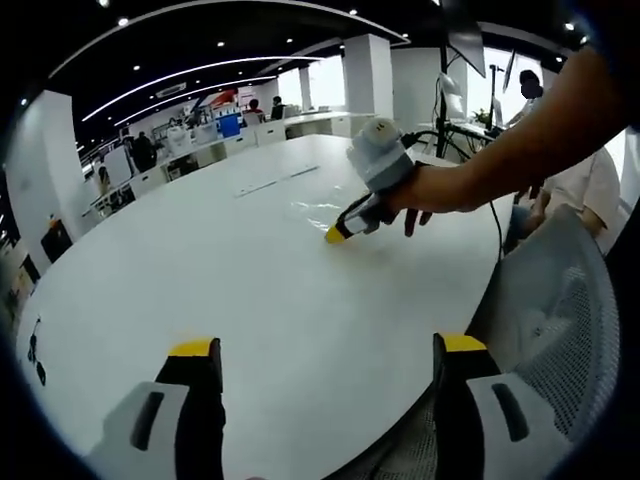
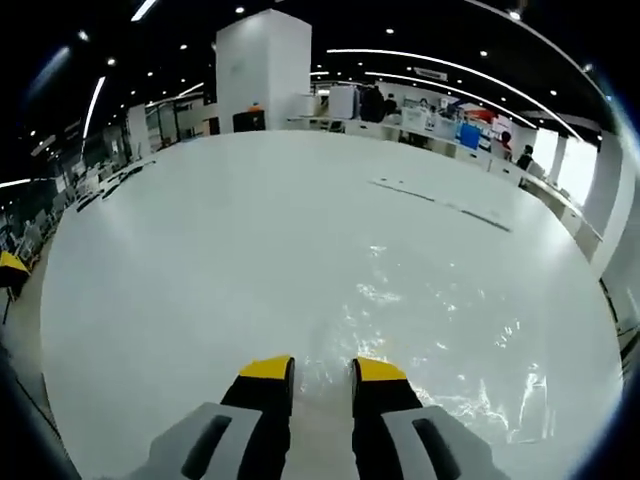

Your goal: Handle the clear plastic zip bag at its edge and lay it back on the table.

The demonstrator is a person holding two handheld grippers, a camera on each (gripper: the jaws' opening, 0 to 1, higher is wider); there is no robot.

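Right gripper view: your right gripper (image 2: 322, 372) sits low over the bag (image 2: 420, 310), jaws nearly closed; whether they pinch its edge, you cannot tell.
Left gripper: your left gripper (image 1: 330, 352) hangs wide open, empty, near the table (image 1: 200, 270) edge.
Bag: lies flat mid-table.
Progress: seemingly at the grasping stage; laying back remains.
Unclear: bag's outline, lost in glare.

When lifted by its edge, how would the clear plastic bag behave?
Probably floppy: the bag lies flat and wrinkled on the table. Likely light and slippery, given its thin, glossy film. The right tool, jaws narrowly apart, may struggle to grip it.
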